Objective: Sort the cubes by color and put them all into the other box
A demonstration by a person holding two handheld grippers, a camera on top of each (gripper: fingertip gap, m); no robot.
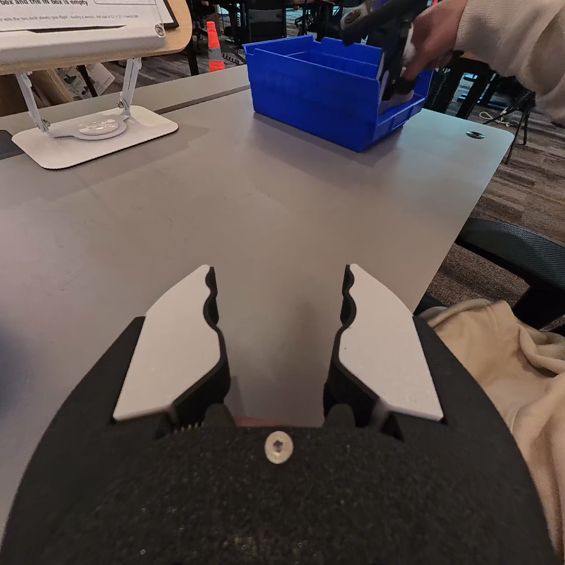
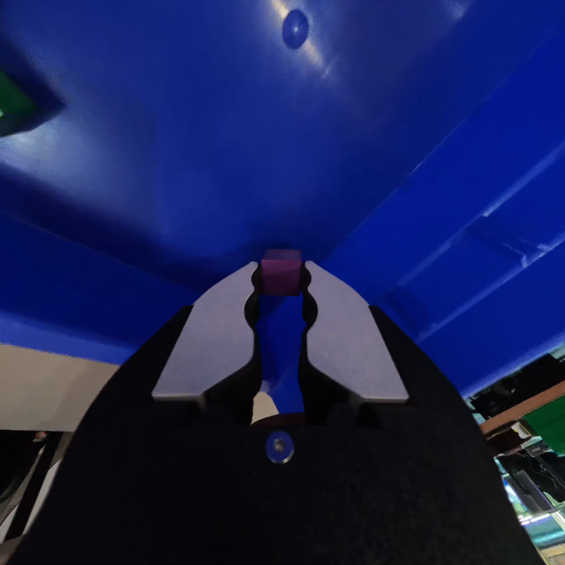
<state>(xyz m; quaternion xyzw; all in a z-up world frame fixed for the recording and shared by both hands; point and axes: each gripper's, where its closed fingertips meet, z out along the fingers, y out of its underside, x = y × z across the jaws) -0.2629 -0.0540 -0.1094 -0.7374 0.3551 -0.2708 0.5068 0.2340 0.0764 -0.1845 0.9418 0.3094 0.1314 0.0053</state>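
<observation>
My right gripper (image 2: 281, 269) is shut on a small purple cube (image 2: 280, 273), held at the fingertips just above the floor of the blue box (image 2: 214, 153). A green cube (image 2: 12, 104) lies at the far left inside that box, partly cut off. In the left wrist view the blue box (image 1: 312, 101) stands at the far right of the grey table (image 1: 214, 214), and the right gripper (image 1: 394, 82) reaches down into its open front end, held by a hand. My left gripper (image 1: 280, 272) is open and empty, low over the table's near part.
A white stand (image 1: 91, 134) holding a printed sheet stands at the table's far left. The table's right edge (image 1: 477, 214) drops to carpet, with a black chair (image 1: 519, 253) beside it. An orange cone (image 1: 214, 46) stands on the floor beyond. A beige sleeve (image 1: 504, 382) is near right.
</observation>
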